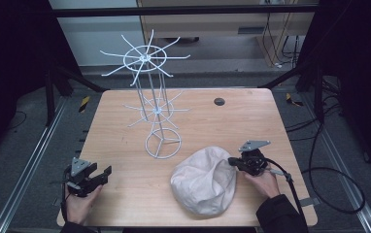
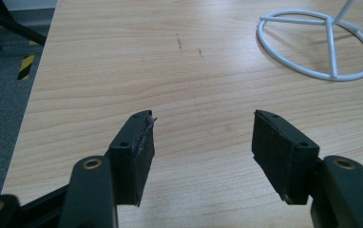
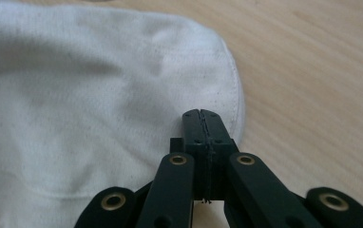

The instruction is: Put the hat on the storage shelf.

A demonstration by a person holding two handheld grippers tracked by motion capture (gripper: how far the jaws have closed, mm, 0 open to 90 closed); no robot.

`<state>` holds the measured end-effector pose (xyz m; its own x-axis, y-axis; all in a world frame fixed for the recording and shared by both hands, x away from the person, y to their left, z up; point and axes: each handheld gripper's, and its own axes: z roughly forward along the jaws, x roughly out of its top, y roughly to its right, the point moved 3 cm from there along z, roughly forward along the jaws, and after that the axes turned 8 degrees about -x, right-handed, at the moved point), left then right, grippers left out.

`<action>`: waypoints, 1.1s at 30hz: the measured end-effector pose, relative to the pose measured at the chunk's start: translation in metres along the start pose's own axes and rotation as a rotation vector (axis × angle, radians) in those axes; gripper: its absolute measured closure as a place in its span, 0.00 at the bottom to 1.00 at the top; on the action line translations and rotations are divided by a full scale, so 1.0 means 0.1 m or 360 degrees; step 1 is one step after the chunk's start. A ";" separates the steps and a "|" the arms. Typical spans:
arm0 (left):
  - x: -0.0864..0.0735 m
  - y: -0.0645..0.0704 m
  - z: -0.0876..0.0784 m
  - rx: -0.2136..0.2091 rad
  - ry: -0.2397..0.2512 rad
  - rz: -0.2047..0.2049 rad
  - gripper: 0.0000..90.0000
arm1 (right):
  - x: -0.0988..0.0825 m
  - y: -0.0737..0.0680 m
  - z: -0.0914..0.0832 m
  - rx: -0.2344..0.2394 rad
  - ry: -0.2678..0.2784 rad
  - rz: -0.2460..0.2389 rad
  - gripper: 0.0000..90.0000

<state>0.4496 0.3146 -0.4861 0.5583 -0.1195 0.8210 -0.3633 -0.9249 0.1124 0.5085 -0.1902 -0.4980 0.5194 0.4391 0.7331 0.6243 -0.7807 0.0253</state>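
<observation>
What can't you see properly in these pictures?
- Whether the right gripper pinches any cloth of the white hat: in the right gripper view its shut jaws cover the spot where they meet the hat's edge.
- The inside of the hat: the high view shows its outside.
- The dark round thing on the table: too small in the high view.
- The wire rack's top: cut off in the left gripper view.

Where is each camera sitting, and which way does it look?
High view: above the person's side, looking forward and down on the table; both hands show, left gripper, right gripper.
Left gripper view: rides the left gripper, looking along its open jaws over bare wood toward the wire stand.
Right gripper view: rides the right gripper, jaws shut, tips over the white hat.
Shared: the high view also shows the stand and hat.
</observation>
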 end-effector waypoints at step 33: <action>-0.15 1.89 0.13 -0.0746 -0.0228 0.0462 1.00 | -0.30 -0.11 -0.62 -0.0159 0.0195 0.0067 1.00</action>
<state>0.3820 0.1365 -0.4840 0.4701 -0.4228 0.7747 -0.7907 -0.5917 0.1570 0.4497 -0.2222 -0.4776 0.4650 0.3523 0.8122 0.5392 -0.8403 0.0559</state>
